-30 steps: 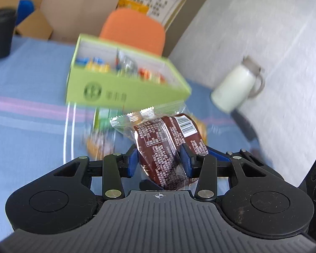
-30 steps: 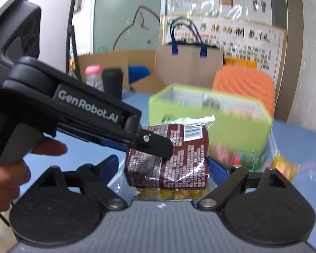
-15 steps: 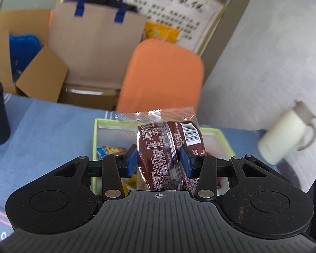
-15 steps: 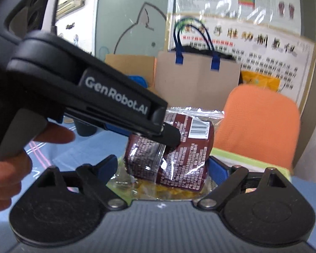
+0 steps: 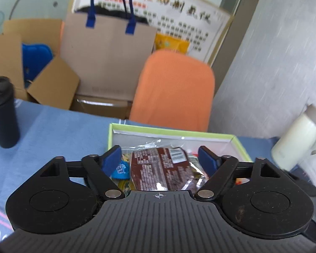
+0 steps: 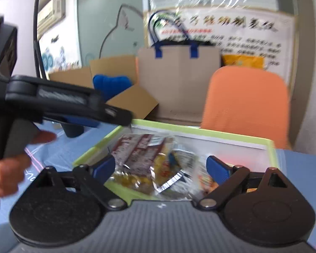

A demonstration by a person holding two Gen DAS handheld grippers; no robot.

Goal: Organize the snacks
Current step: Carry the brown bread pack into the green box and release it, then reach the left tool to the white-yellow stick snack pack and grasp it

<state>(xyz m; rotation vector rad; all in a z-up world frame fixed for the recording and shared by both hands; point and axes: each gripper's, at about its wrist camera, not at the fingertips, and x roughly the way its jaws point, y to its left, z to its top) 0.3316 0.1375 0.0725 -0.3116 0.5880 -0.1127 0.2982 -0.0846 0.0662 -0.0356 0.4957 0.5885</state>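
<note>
Snack packet in dark brown wrapper with white print and a barcode (image 5: 160, 168) is lying inside the lime-green cardboard box with white lining (image 5: 240, 145), resting on the other small sweets there. Nearest the left wrist camera, the left hand-held gripper (image 5: 160, 158) has just been opening; its blue pads (image 5: 111, 158) are standing apart from the packet between them, gripping nothing. Its holder is best lifting it straight up and back, keeping the pads from snagging the crinkly wrapper or nudging the box wall. The right hand-held gripper (image 6: 161, 167) is hovering wide open and empty over the box's near edge. Farther off on the blue-clothed surface (image 5: 59, 130), a black tumbler (image 5: 3, 113) is standing well apart.
</note>
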